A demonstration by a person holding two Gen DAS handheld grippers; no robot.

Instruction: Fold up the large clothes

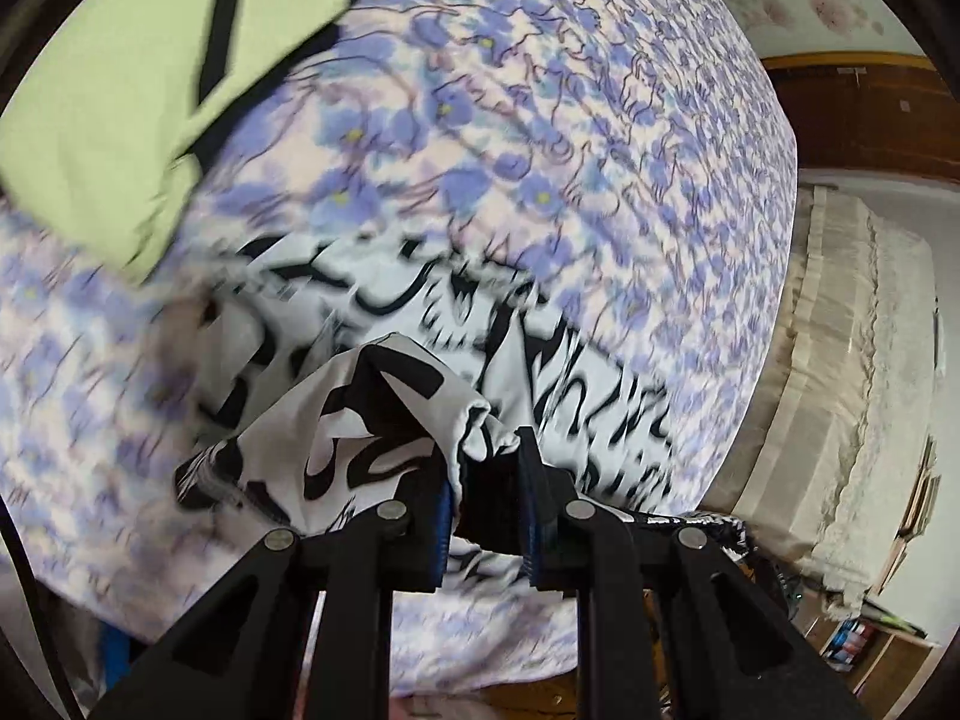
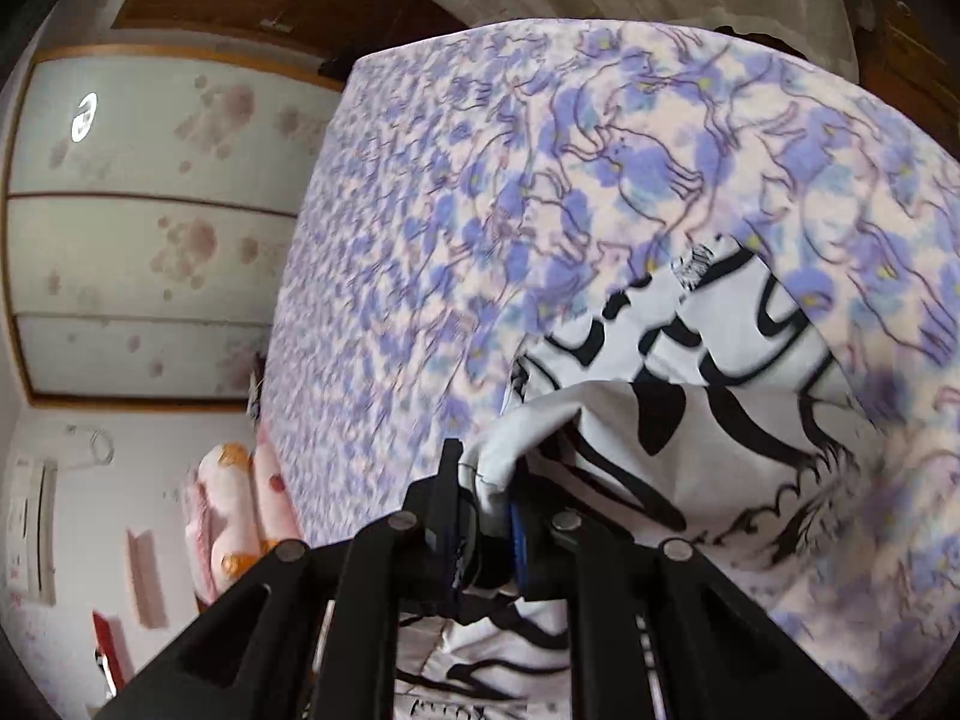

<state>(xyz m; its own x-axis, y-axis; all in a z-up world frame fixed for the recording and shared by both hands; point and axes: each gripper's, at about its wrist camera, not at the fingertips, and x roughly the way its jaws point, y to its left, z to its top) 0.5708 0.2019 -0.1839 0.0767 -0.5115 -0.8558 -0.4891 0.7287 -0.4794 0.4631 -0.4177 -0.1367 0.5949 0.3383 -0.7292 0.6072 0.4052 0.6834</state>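
A white garment with black brush-stroke print [image 1: 384,324] lies crumpled on a bed with a blue-flower sheet [image 1: 540,120]. My left gripper [image 1: 480,468] is shut on a bunched edge of this garment, which drapes over its left finger. In the right wrist view the same garment [image 2: 720,372] spreads toward the right, and my right gripper [image 2: 486,498] is shut on another bunched edge of it. Cloth hides most of both pairs of pads. Both views are motion-blurred.
A light green cloth with black straps [image 1: 150,78] lies on the bed at the upper left. A beige covered piece of furniture [image 1: 852,372] stands beyond the bed's right edge. Wardrobe doors with pink prints [image 2: 150,228] and pink cushions [image 2: 234,510] are left of the bed.
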